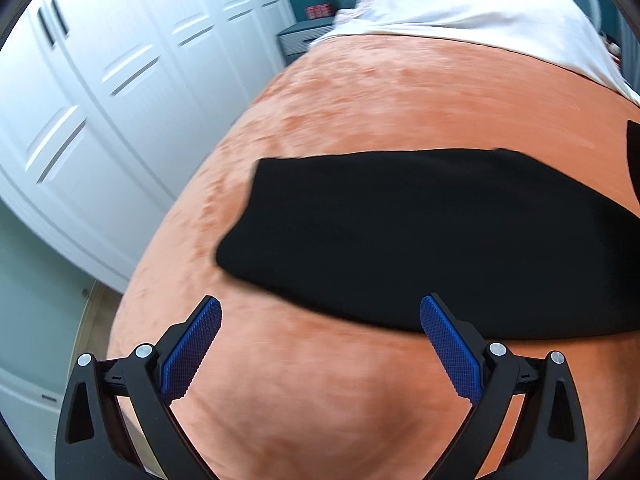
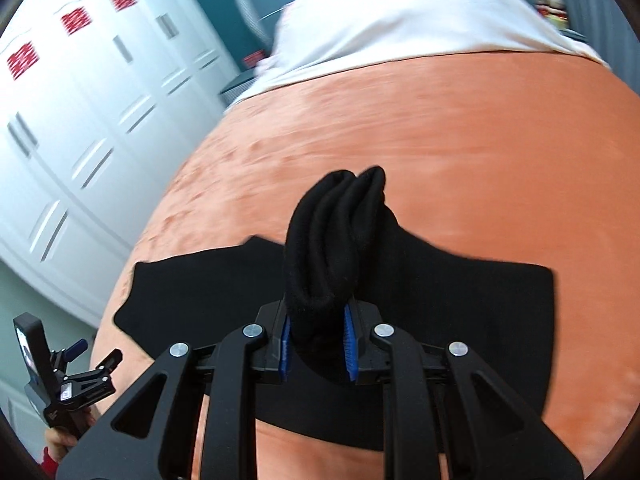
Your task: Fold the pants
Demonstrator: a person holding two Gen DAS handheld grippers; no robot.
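The black pants (image 1: 432, 236) lie flat across the orange bedspread (image 1: 380, 96). My left gripper (image 1: 320, 312) is open and empty, just short of the pants' near edge. In the right wrist view my right gripper (image 2: 318, 320) is shut on a bunched fold of the black pants (image 2: 332, 236), lifted above the rest of the cloth (image 2: 200, 292), which lies flat on the bedspread (image 2: 440, 120). The left gripper (image 2: 76, 376) shows at the lower left of that view, held in a hand.
White bedding (image 1: 460, 4) covers the far end of the bed. White wardrobe doors (image 1: 100, 80) stand along the left, close to the bed's edge. A small dark nightstand (image 1: 296, 38) sits at the far left corner.
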